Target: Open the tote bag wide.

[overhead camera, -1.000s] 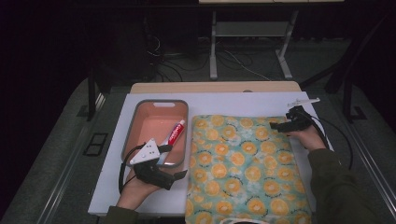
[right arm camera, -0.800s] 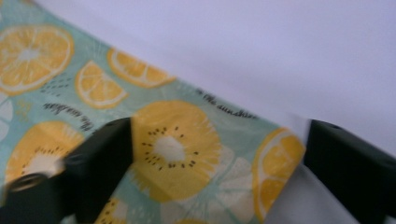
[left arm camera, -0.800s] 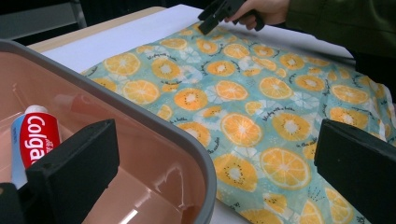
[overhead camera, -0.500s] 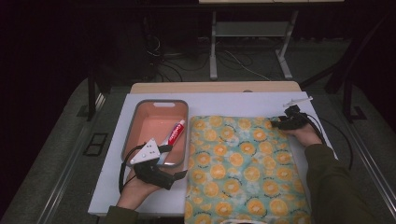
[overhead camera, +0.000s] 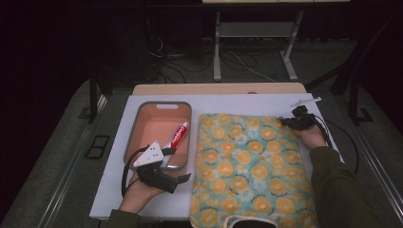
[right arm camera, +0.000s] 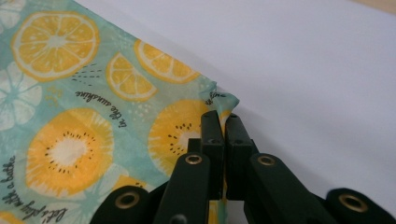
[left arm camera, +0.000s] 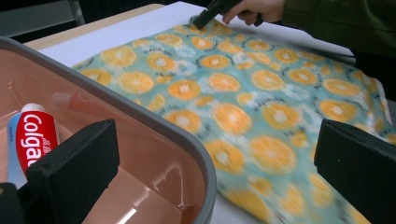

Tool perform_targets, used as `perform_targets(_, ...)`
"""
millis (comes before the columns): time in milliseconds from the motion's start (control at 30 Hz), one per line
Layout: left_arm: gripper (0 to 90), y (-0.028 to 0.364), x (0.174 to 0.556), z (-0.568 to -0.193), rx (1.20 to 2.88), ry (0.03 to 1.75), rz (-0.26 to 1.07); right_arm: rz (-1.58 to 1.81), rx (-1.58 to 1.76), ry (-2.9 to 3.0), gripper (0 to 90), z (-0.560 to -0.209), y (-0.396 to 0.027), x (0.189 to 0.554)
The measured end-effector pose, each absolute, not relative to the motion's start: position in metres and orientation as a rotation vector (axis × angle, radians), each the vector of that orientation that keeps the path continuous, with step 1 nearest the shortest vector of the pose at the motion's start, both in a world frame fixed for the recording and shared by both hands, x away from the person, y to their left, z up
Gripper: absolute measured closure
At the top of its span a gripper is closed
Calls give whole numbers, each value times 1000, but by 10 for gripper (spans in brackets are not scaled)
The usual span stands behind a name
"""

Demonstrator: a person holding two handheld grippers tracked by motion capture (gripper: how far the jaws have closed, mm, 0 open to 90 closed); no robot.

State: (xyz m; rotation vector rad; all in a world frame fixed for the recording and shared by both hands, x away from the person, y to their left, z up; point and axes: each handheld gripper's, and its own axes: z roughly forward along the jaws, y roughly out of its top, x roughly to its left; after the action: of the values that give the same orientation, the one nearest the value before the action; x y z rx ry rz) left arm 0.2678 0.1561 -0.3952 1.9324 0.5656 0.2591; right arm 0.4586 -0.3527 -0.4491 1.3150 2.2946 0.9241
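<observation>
A teal cloth (overhead camera: 247, 166) printed with orange slices lies flat on the right half of the white board. My right gripper (overhead camera: 285, 122) is at the cloth's far right corner. Its jaws have just closed, and they are now shut on the corner (right arm camera: 219, 122), with a small fold of fabric (right arm camera: 219, 99) sticking out past the tips. My left gripper (overhead camera: 178, 164) rests open at the near right corner of a pink tray (overhead camera: 138, 137). One jaw is over the tray (left arm camera: 140, 116) and the other over the cloth (left arm camera: 243, 93). A red and white toothpaste tube (overhead camera: 179, 135) lies in the tray.
The white board (overhead camera: 228, 102) covers a wooden table whose far edge (overhead camera: 218, 89) shows beyond it. Bare board lies beyond the cloth's corner (right arm camera: 327, 70). A metal stand (overhead camera: 218, 52) and cables sit on the dark floor behind. The cloth's near edge hangs over the table front.
The right gripper's jaws went from open to shut on the cloth's far right corner, with a slight shift of the hand. The left gripper has stayed put.
</observation>
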Motion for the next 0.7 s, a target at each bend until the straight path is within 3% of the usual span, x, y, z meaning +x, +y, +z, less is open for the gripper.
perform_targets(300, 0, 155, 269, -396, 1939, 567, 255, 830, 1500, 2106, 852, -446, -395, 459)
perform_targets(467, 0, 155, 269, -396, 1940, 568, 257, 912, 1470, 2065, 436, -433, -393, 452)
perform_targets(567, 0, 155, 269, -396, 1943, 568, 257, 997, 1448, 2085, 353, -423, -387, 444)
perform_targets(700, 0, 154, 269, -397, 1946, 566, 256, 1083, 1362, 2142, 317, -412, -372, 425)
